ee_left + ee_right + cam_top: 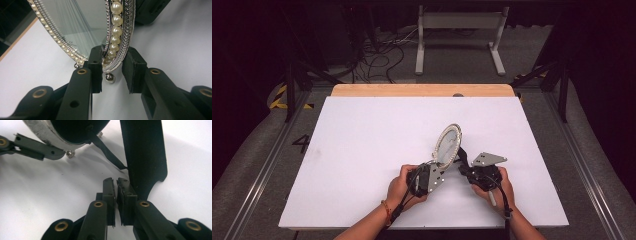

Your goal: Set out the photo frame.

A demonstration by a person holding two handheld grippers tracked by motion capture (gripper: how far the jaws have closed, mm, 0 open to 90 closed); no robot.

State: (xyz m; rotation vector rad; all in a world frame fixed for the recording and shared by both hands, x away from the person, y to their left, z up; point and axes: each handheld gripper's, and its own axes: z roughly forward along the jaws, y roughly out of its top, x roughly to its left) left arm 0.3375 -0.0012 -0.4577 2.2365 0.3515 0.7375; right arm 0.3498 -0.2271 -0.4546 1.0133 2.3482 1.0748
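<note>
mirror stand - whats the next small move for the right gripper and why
Probably swing the black stand leg a little farther out from the back of the mirror. The right gripper looks shut beside the leg's lower edge, its strap is not yet taut, and the left gripper straddles the pearl rim, steadying the frame.

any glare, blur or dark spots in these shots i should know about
High view: the white table is bright and evenly lit, while the room behind is nearly black. Left gripper view: the mirror reflects streaky light, the pearls show glints, and the near tool parts are soft. Right gripper view: the mirror's black stand is dark and featureless, casting a soft shadow on the table.
</note>
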